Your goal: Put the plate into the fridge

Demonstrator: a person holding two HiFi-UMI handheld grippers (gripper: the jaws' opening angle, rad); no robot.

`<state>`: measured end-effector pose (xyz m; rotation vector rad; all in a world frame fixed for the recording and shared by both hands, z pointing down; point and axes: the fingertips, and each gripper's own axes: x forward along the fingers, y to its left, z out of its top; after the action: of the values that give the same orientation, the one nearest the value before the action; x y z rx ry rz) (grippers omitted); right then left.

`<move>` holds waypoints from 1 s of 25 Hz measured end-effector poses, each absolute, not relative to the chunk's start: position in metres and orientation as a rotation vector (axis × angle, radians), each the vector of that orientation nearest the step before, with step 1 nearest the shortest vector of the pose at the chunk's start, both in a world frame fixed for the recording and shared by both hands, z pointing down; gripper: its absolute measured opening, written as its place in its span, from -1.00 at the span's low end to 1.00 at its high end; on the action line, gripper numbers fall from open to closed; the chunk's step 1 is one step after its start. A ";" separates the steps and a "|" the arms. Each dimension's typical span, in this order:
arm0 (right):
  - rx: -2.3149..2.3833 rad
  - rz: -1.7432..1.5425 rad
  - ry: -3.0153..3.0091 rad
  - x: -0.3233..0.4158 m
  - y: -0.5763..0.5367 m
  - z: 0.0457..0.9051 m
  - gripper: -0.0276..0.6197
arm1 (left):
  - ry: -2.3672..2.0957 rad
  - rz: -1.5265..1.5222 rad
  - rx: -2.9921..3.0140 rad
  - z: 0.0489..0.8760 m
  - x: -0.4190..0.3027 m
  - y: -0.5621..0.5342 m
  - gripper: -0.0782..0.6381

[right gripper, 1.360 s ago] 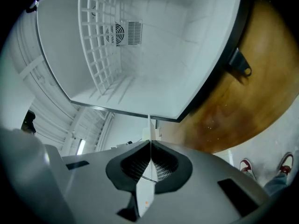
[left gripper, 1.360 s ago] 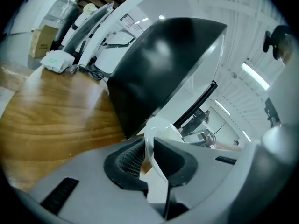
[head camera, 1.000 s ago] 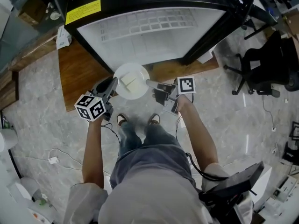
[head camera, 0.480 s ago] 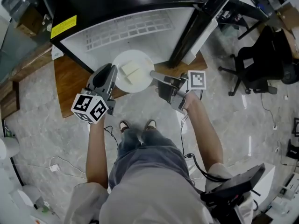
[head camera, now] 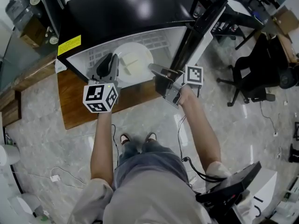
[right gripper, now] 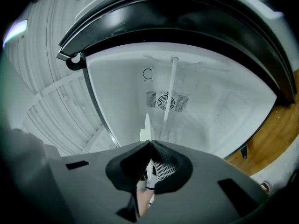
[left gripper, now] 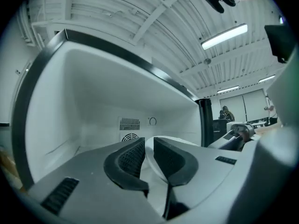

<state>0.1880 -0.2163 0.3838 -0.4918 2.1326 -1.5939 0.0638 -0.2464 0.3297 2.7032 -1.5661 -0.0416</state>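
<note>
A round white plate [head camera: 135, 59] carrying two pale pieces of food hangs level in the mouth of the open fridge [head camera: 93, 55]. My left gripper [head camera: 113, 63] is shut on the plate's left rim and my right gripper [head camera: 153, 68] on its right rim. In the left gripper view the rim of the plate [left gripper: 175, 140] runs between the ribbed pads of the left gripper [left gripper: 148, 148]. The right gripper view shows the plate [right gripper: 146, 124] edge-on, pinched at the tips of the right gripper [right gripper: 150, 147]. Both views look into the white fridge cavity with a fan vent [right gripper: 167, 101] on its back wall.
The fridge's black top [head camera: 126, 13] overhangs the opening and its door [head camera: 198, 29] stands open at the right. The fridge rests on a wooden platform [head camera: 74, 106]. An office chair [head camera: 261, 73] and desks stand on the marble floor at the right.
Both grippers have carried the plate forward, from over the wooden platform to inside the fridge's opening. The person has stepped closer to the fridge.
</note>
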 end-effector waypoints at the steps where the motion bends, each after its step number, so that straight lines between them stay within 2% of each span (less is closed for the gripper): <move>1: -0.517 -1.600 2.115 0.188 -0.223 0.384 -0.85 | -1.586 -0.018 2.698 0.331 0.064 -0.255 -0.62; 10: -0.711 -1.622 1.989 0.185 -0.259 0.383 -0.85 | -1.854 0.224 2.653 0.336 0.058 -0.290 -0.62; 20: -0.805 -1.646 1.836 0.172 -0.278 0.383 -0.84 | -1.932 0.119 2.511 0.334 0.053 -0.257 -0.62; 25: -0.845 -1.628 1.821 0.162 -0.283 0.379 -0.84 | -1.781 0.131 2.494 0.355 0.075 -0.235 -0.62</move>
<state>0.1624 -0.2826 0.3788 -0.8448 1.8215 -1.6279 0.0753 -0.2350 0.3552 2.4938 -1.7809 0.1307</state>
